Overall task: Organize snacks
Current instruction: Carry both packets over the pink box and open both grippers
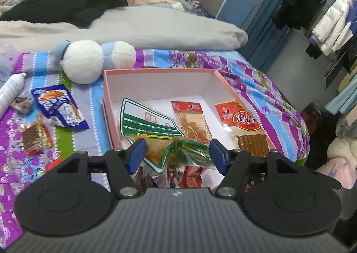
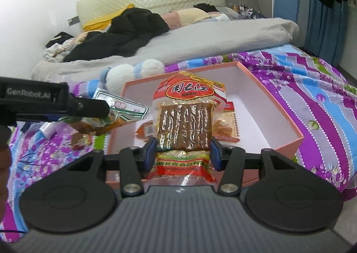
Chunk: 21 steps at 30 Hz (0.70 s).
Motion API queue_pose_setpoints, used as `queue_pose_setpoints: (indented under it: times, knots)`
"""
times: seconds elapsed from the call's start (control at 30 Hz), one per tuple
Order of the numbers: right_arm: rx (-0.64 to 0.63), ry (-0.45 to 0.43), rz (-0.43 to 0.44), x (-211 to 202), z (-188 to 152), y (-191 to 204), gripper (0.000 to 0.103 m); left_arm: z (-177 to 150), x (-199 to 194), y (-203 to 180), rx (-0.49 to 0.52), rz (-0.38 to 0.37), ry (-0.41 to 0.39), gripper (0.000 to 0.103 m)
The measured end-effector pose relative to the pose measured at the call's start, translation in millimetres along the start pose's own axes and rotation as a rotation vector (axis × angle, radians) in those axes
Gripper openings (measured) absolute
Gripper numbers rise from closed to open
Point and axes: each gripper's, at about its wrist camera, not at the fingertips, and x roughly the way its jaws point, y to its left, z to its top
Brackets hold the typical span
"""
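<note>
the right tongs (image 2: 182,152) are clenched on a red and orange packet of brown strips (image 2: 186,123), pinched at its lower half so the packet stands up in front of the camera, over the near edge of the pink box (image 2: 271,119). held that way it can be carried in over the wall and laid flat inside. the left tongs (image 1: 178,152) grasp a green and white packet (image 1: 151,128); the blue pads press on its crumpled lower end, and it hangs above the box's near left corner, seemingly for the same drop.

the box sits on the bed, on the purple flowered sheet (image 1: 256,79), and already holds an orange-topped packet (image 1: 191,119) in the middle and a red packet with a portrait (image 1: 243,123) by its right wall, plus some small red wrappers at the near edge, though those are half hidden under the tongs and i cannot tell them apart.

left of the box, on the sheet, lie a blue packet (image 1: 59,108), a small brown strip packet (image 1: 33,137) and a white bottle (image 1: 11,90), all still outside. a white and blue plush toy (image 1: 89,63) rests just beyond the box's far left corner.

both tongs crowd the same near side, so the two packets may bump, and the left arm crosses the right camera's view at its left edge.
</note>
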Motion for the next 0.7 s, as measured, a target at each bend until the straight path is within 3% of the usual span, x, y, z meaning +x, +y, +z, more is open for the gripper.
queue_pose_setpoints:
  times: [0.3, 0.57, 0.63, 0.7]
  knots:
    - [0.037, 0.049, -0.016, 55, 10, -32, 0.052, 25, 69, 0, 0.045, 0.009, 0.064, 0.068]
    - [0.067, 0.09, -0.028, 98, 14, -49, 0.053, 42, 107, 10, 0.072, 0.025, 0.096, 0.07]
    - [0.072, 0.105, -0.034, 106, 14, -50, 0.059, 41, 114, 11, 0.078, 0.028, 0.11, 0.073]
    - [0.071, 0.12, -0.049, 111, 13, -49, 0.072, 39, 119, 13, 0.063, 0.028, 0.114, 0.081]
